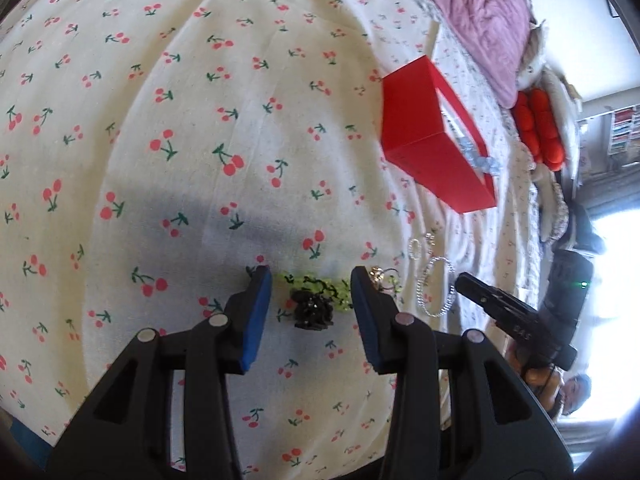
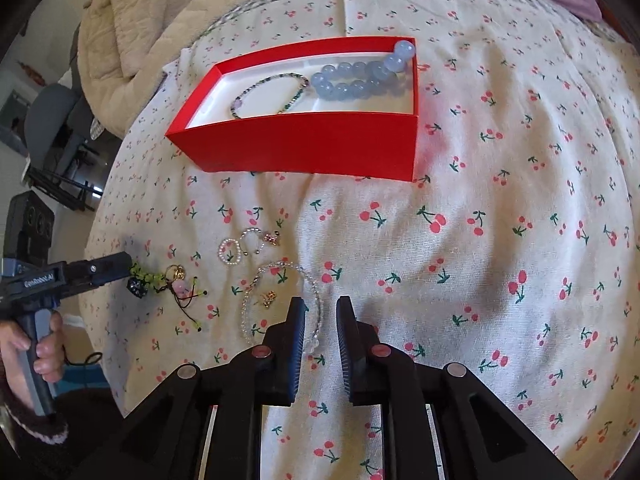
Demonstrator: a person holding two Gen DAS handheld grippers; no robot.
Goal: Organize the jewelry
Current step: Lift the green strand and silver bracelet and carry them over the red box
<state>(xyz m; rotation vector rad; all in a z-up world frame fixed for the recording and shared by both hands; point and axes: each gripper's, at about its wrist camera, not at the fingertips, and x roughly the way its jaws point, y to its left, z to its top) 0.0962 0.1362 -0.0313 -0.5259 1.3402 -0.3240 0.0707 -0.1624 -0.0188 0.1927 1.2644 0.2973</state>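
Cardboard red box (image 2: 304,148) holds round, glossy blue beads (image 2: 360,76).

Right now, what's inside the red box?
In the red box, on its white lining, lie a thin dark beaded bracelet and a chunky blue bead bracelet, touching. The near wall hides the front strip of the floor.

the bed (image 2: 500,128) was covered by a white sheet printed with red cherries. a purple quilt (image 1: 484,12) was bunched at its head, and a beige quilted blanket (image 2: 132,24) was heaped at one edge. beyond the bed, a bright window (image 1: 612,272) and shelves (image 1: 622,132) were seen.
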